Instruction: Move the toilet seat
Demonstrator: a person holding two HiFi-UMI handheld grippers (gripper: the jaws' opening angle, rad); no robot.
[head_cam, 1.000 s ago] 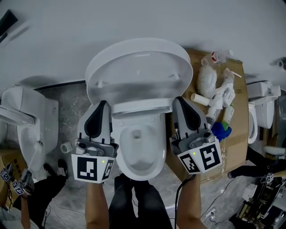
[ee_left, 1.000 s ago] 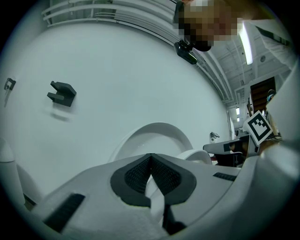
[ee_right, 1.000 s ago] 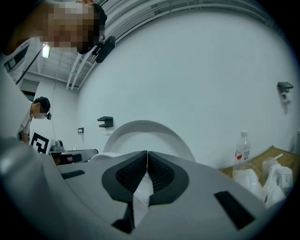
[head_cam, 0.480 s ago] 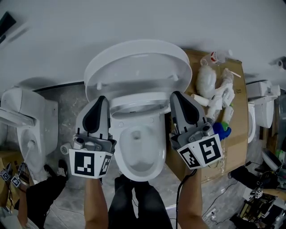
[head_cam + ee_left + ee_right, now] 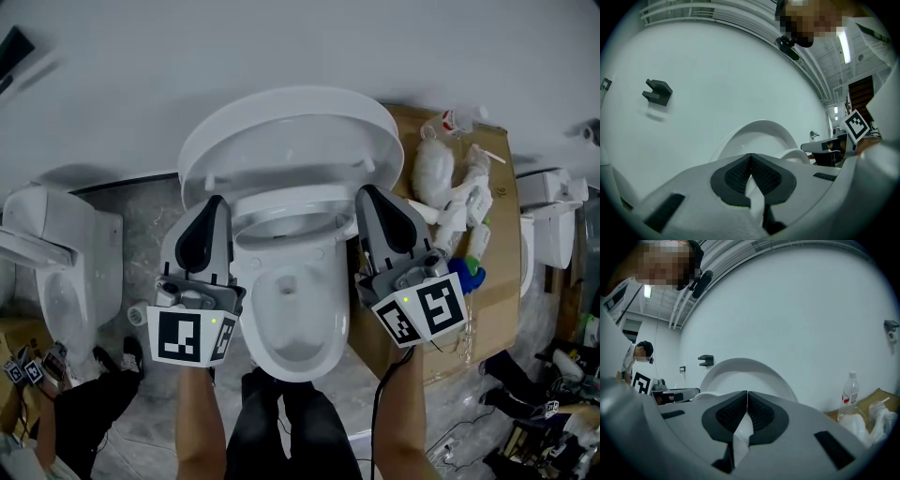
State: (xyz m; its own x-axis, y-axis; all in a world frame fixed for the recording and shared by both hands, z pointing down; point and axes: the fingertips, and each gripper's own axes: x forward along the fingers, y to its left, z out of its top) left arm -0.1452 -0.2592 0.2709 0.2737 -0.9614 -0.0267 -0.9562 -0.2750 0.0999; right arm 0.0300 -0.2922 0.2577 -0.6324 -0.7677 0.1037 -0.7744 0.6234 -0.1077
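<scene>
A white toilet (image 5: 291, 323) stands against the wall with its lid (image 5: 291, 131) leaning back. The seat ring (image 5: 292, 208) is tilted partly up over the bowl. My left gripper (image 5: 215, 201) is shut at the ring's left side, my right gripper (image 5: 366, 190) shut at its right side. Whether the ring rests on their tips is hidden. In the left gripper view the jaws (image 5: 750, 156) meet with nothing between them, the lid (image 5: 759, 133) behind. The right gripper (image 5: 747, 393) is shut the same way before the lid (image 5: 745, 371).
A cardboard box (image 5: 497, 202) at the right carries bottles, tubes and a blue object; a water bottle (image 5: 850, 393) shows there too. Other toilets stand at the left (image 5: 56, 272) and right (image 5: 548, 225). A paper roll (image 5: 139, 312) lies on the floor. Legs (image 5: 281, 422) stand before the bowl.
The seat ring has tipped a little further up, showing more of its opening. Both grippers have edged slightly toward the wall and stayed shut.
</scene>
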